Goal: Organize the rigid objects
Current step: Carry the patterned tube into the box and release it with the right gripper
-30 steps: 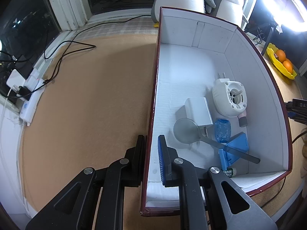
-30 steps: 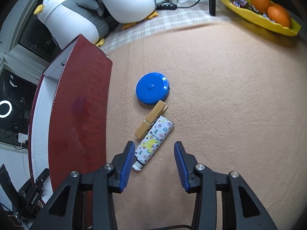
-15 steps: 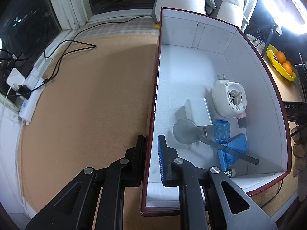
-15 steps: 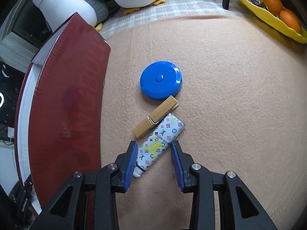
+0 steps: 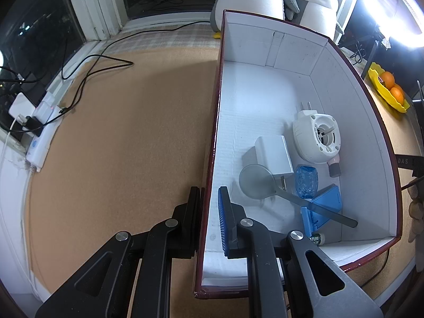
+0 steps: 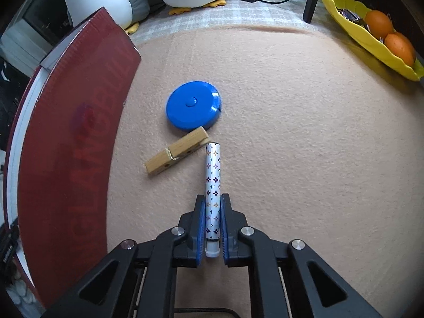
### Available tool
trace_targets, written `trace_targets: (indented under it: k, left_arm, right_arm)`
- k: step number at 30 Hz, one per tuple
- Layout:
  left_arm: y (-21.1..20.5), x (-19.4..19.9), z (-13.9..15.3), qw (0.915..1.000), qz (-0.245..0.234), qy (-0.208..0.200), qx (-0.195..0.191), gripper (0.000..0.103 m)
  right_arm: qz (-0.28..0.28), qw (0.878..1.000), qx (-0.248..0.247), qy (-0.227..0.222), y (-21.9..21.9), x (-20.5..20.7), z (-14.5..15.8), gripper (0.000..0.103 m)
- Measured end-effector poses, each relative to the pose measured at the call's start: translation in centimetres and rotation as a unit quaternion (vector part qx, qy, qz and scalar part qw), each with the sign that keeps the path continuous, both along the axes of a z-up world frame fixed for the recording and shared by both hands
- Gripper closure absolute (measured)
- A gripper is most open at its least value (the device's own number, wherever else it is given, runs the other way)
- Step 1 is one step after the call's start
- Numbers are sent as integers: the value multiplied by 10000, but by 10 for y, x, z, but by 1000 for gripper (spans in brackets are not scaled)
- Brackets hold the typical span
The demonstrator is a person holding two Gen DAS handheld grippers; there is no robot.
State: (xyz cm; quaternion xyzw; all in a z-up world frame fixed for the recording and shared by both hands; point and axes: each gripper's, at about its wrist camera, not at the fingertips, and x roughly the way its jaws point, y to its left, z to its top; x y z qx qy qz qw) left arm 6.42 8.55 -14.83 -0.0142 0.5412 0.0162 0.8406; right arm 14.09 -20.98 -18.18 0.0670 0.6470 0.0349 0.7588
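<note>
Beige felt is covering the tabletop [image 6: 291,132]. Right gripper [image 6: 212,228] jaws have just been closing and are now clamping the patterned tube [image 6: 212,185] beside the clothespin [image 6: 176,155]. Left gripper [image 5: 209,220] jaws are pinching the box [image 5: 212,159] wall, steadying it. Lifting straight up should be sparing the clothespin.

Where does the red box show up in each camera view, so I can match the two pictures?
Left wrist: red box fills the right half, seen from above, white inside; the left gripper clamps its near wall.
Right wrist: its red outer wall curves down the left edge.
Shared landmark: the yellow fruit dish, upper right in both.
</note>
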Motion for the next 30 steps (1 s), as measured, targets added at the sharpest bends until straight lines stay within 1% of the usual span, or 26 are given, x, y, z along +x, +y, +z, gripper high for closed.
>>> trace_targets:
  k: [14,21,30]
  left_arm:
    - [3,0,-1,10000,60,19,-5,91]
    - [3,0,-1,9999,116,25,0,91]
    - [5,-3,0,9997,232,-12,-26,91]
  right_arm:
    - [-197,9994,149,-260,-12,-20,5,93]
    - [-180,9981,207,-560,-15,-35,32,94]
    - [182,9939,366,-1021,10,-32,74,94]
